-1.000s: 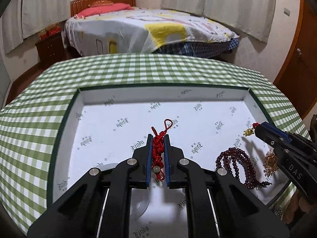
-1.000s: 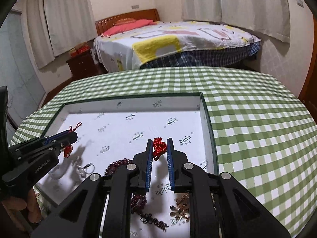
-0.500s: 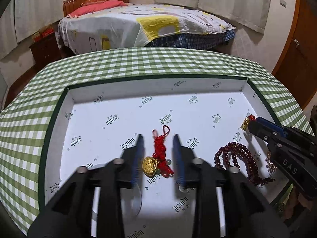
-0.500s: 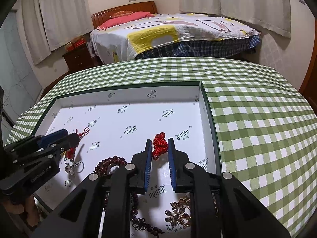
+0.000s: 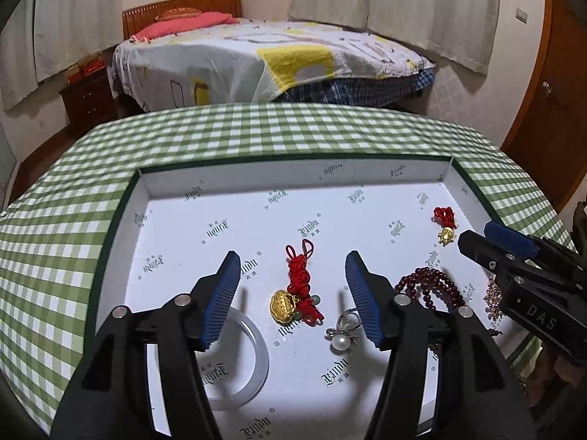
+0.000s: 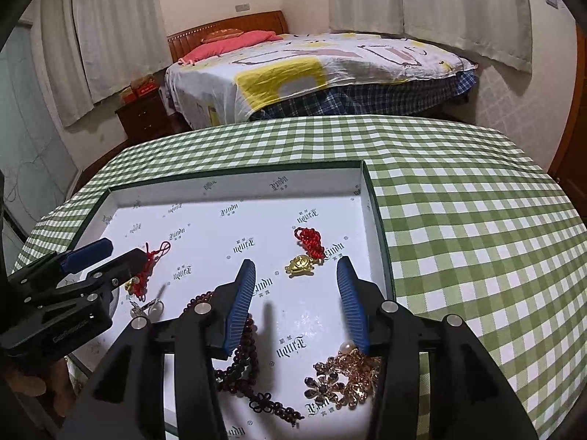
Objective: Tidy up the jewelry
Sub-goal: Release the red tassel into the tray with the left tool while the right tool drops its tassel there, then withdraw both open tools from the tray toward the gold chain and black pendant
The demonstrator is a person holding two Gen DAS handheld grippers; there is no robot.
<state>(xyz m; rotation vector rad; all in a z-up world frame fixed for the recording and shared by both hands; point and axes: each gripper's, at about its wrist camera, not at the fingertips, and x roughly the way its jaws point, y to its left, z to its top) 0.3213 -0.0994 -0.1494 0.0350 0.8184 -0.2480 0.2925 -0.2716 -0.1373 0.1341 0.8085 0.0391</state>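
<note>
A shallow white-lined box (image 5: pixel 176 190) with a dark green rim sits on the checked table. My left gripper (image 5: pixel 291 267) is open and empty above a red knotted cord with a gold charm (image 5: pixel 293 293) lying on the box floor. My right gripper (image 6: pixel 295 275) is open and empty just behind a second red cord with a gold charm (image 6: pixel 306 253), near the box's right wall (image 6: pixel 370 212). This second charm also shows in the left wrist view (image 5: pixel 445 223).
In the box lie a white bangle (image 5: pixel 245 363), a pearl ring (image 5: pixel 343 333), dark red prayer beads (image 5: pixel 429 286) and a gold flower brooch (image 6: pixel 345 377). The green checked tablecloth (image 6: pixel 458 220) surrounds the box. A bed stands behind.
Both grippers have opened and let go of their red cord charms, which now lie on the box floor. Both grippers have pulled back a little.
</note>
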